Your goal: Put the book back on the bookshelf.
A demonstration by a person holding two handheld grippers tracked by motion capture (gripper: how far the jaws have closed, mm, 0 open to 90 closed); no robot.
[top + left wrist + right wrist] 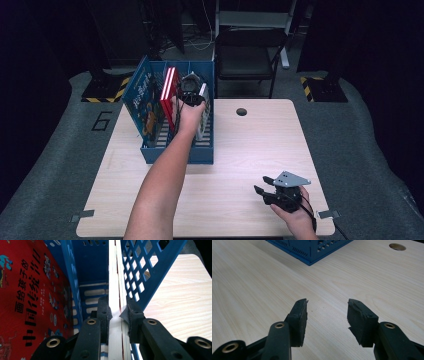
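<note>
A: Crate (176,154), blue plastic, slotted walls, stands on the worktop (240,165) toward its far left. We count upright books inside it: a large blue picture book (139,100) leaning at the left wall, a red book (168,90) next to it, and a thin white book (203,107) close to the right wall.

B: Left gripper (192,95)?

A: We see it reaching down into the crate from above, forearm stretched across the worktop. In the left gripper view its fingers (104,312) sit narrow, clamped on the top edge of the white book (115,290), one pad on each face. That book stands upright, just beside the crate's latticed right wall (140,272).

B: And on the other side of it?

A: Red cover with printed black characters (25,302), tilted, at the left of that view. Bare crate floor lies between the red book and the held one.

B: Right gripper (274,189)?

A: Near the front right corner of the worktop, well apart from the crate. In the right gripper view we note its fingers (299,315) partly spread, nothing between them, bare wood below. We cannot tell whether the tips touch the surface. The crate's corner (312,252) shows far ahead, and a round hole (397,246) in the worktop to the upper right.
</note>
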